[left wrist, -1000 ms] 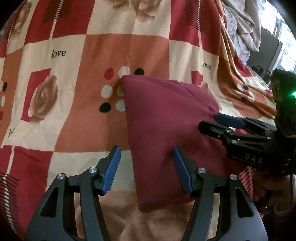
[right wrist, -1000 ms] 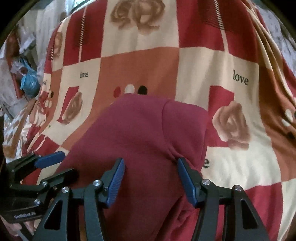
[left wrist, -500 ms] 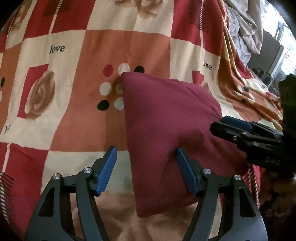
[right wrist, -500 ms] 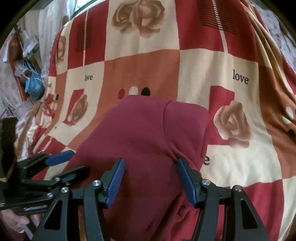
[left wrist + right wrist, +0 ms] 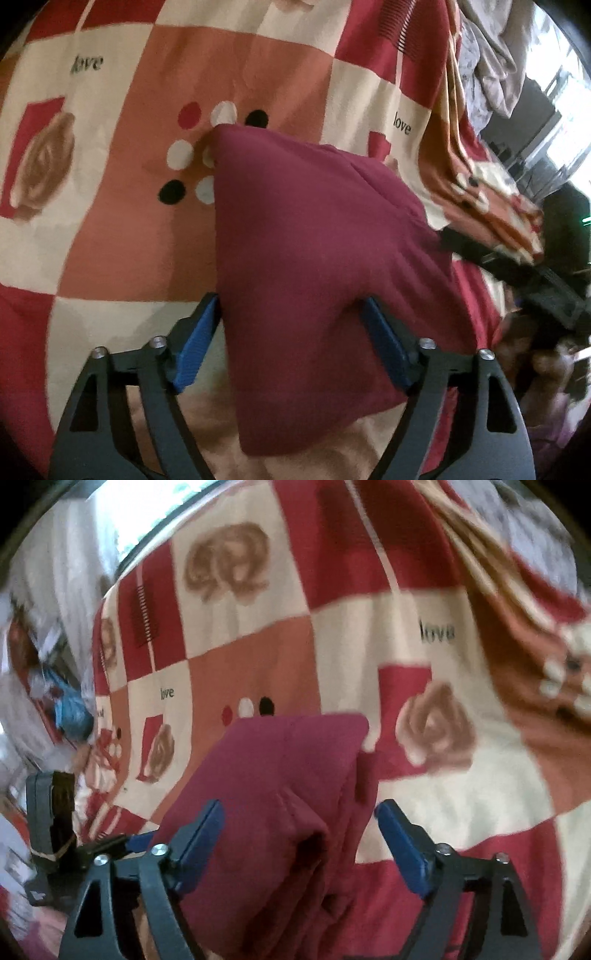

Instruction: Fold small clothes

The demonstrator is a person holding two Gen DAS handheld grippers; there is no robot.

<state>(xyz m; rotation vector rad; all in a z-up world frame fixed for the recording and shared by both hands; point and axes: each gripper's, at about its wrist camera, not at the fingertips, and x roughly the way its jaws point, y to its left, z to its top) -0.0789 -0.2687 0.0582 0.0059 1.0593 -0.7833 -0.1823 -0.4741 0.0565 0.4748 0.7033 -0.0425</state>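
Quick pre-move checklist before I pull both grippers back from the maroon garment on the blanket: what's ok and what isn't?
1. Left gripper releasing: ok, jaws opening, maroon garment between them, pads not pressing.
2. Right gripper releasing: ok, jaws opening, cloth between them, unpinched.
3. Garment resting on the patterned blanket: ok.
4. Fold tidy: not ok; the right wrist view shows bunched layers at the near edge.
5. Cloth snagged on a finger: cannot tell, pictures blurred.
6. Grippers apart from each other: ok.
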